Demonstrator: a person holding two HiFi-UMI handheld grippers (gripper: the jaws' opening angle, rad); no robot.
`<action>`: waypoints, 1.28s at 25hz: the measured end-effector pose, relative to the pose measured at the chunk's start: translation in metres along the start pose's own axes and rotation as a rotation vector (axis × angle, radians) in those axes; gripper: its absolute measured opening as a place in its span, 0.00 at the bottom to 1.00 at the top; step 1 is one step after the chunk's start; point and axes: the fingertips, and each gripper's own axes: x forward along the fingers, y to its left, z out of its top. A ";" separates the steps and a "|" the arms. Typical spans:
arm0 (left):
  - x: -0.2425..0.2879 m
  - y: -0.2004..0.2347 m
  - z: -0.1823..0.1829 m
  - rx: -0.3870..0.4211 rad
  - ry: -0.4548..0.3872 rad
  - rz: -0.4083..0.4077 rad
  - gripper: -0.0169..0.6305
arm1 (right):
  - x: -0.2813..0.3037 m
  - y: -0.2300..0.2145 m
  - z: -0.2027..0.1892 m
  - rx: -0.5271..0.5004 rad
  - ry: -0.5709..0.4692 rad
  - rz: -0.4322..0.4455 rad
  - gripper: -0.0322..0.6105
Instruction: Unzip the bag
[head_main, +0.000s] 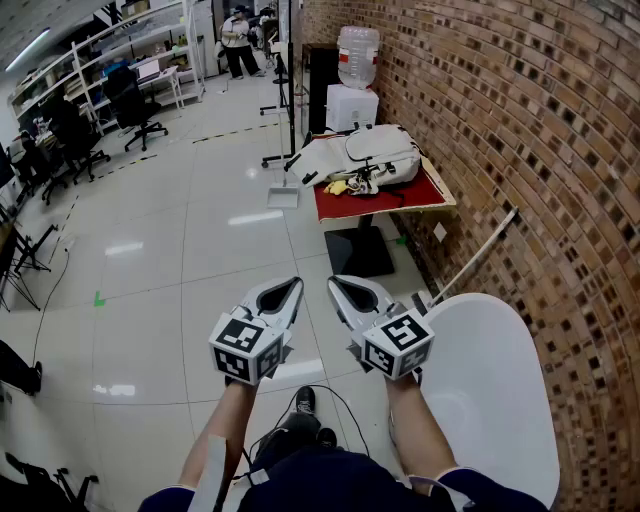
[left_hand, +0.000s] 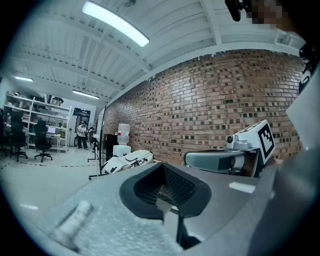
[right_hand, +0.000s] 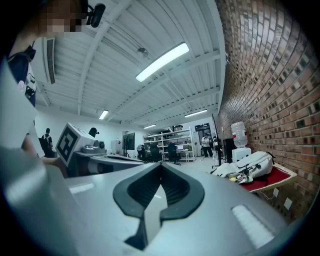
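The bag (head_main: 360, 155) is a white and grey backpack lying on a small red-topped table (head_main: 385, 203) against the brick wall, far ahead of me. It also shows small in the left gripper view as the bag (left_hand: 125, 161) and in the right gripper view as the bag (right_hand: 250, 165). My left gripper (head_main: 291, 288) and right gripper (head_main: 337, 286) are held side by side over the floor, well short of the table. Both point toward the bag, jaws closed tip to tip with nothing between them.
A water dispenser (head_main: 357, 75) stands behind the red table, with a dustpan (head_main: 283, 195) on the floor to the table's left. A white round tabletop (head_main: 495, 390) is close at my right. A pole (head_main: 472, 260) leans on the brick wall. Office chairs and a person (head_main: 238, 45) are far back.
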 end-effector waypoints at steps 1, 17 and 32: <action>0.004 0.004 0.000 -0.003 -0.002 -0.001 0.03 | 0.003 -0.003 -0.001 0.007 0.003 -0.004 0.06; 0.105 0.156 0.013 -0.009 -0.027 -0.096 0.03 | 0.149 -0.094 -0.003 0.001 0.031 -0.139 0.06; 0.188 0.286 0.017 -0.064 0.005 -0.215 0.03 | 0.285 -0.165 0.001 0.014 0.059 -0.258 0.06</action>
